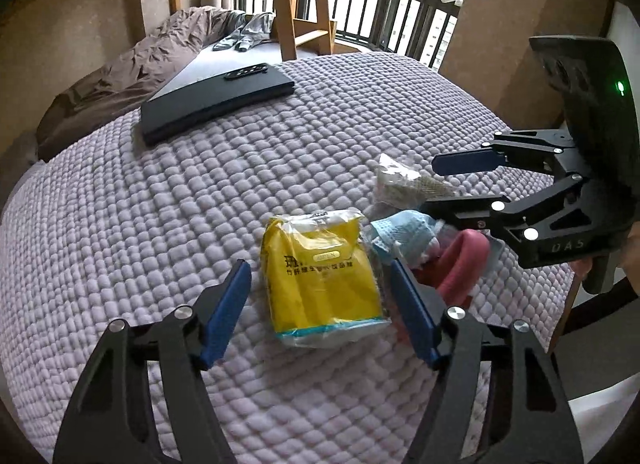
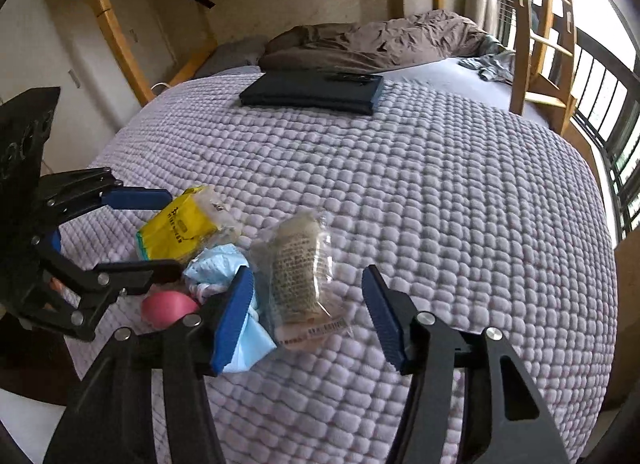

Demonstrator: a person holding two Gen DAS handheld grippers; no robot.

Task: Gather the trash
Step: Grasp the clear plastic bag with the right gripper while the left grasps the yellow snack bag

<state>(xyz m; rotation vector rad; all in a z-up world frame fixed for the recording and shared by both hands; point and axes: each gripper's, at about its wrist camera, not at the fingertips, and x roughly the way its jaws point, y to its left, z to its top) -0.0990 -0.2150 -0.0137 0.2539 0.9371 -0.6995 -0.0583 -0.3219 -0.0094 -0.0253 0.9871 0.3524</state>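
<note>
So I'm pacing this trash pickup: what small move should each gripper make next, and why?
Probably close both. The left gripper straddles the yellow packet and the right gripper straddles the clear wrapper, both lying on the quilt, pads not yet pressing.

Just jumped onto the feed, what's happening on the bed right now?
A person holds a gripper in each hand over a small pile of trash on the quilted purple blanket. The left gripper straddles the yellow tissue pack, pads not yet pressing. The right gripper straddles the clear plastic wrapper, also open. A crumpled blue mask and a pink object lie between the two. Nothing is lifted yet. A folded dark item lies further back.
</note>
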